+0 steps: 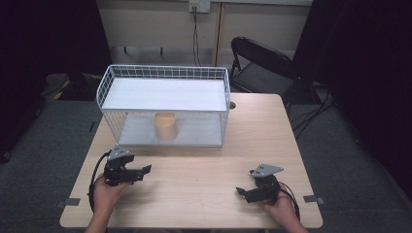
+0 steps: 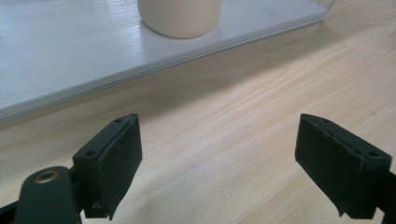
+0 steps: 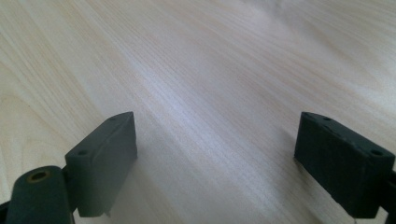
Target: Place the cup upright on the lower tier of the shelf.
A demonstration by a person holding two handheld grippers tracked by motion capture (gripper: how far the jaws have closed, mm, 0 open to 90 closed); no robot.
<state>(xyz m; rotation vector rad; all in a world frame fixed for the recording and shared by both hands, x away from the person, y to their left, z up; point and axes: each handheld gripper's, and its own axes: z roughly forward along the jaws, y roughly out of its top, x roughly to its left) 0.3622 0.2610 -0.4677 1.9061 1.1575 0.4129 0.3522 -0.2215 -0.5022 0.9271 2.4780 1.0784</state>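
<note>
Nothing is picked up yet. The left gripper (image 1: 138, 173) rests on the table (image 1: 204, 194) with jaws wide and empty; the right gripper (image 1: 245, 191), across from it, is equally wide and idle. Ahead of the left one, the beige cup (image 1: 165, 125) stands upright on the wire rack's (image 1: 163, 73) lower shelf, untouched; reaching and grasping remain.

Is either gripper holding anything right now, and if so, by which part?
Nothing is held. The left gripper and right gripper are both open over the table; the cup sits untouched on the rack's lower shelf.
</note>
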